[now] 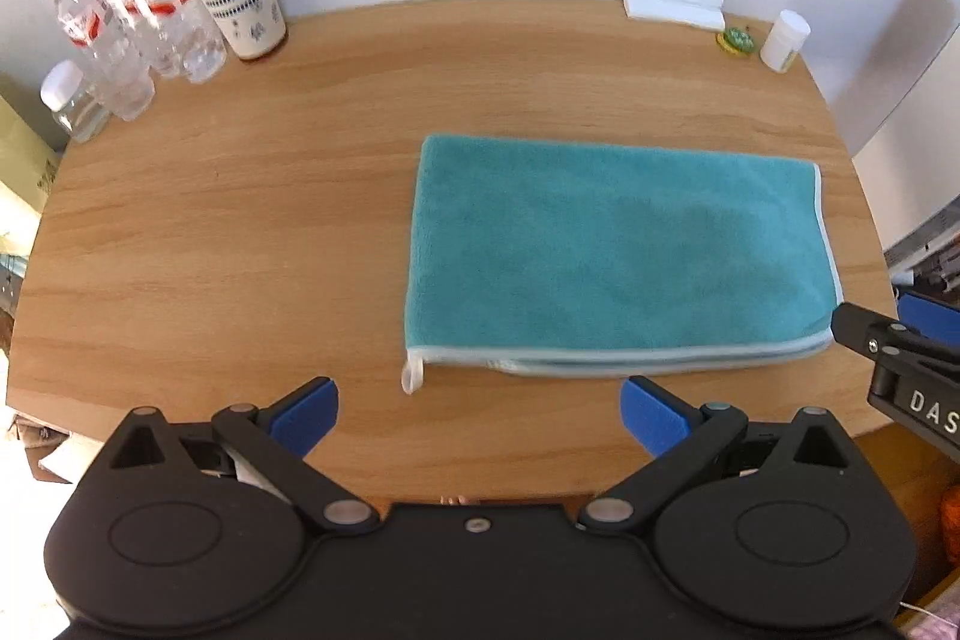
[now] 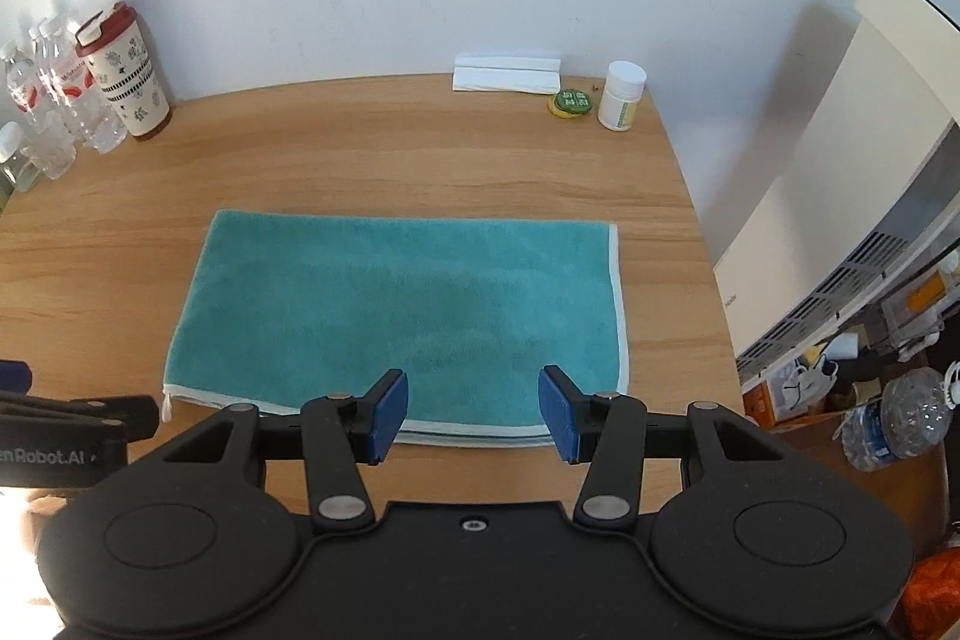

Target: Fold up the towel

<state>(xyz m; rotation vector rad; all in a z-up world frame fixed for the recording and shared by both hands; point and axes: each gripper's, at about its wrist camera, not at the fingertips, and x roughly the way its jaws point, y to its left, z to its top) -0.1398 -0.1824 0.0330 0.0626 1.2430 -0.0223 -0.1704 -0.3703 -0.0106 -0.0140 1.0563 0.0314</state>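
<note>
The teal towel point(image 2: 396, 310) lies flat on the wooden table point(image 1: 240, 232), folded into a neat rectangle, its pale-trimmed layers stacked along the near edge with a small loop at the near left corner. My right tongs point(image 2: 474, 415) hang parted and empty over that near edge. My left tongs point(image 1: 477, 421) gape wide over bare wood by the loop corner.

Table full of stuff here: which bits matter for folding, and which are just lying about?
For the job:
towel
left gripper
right gripper

Lying about:
water bottles
cup
white packet
pill bottle
green lid
</note>
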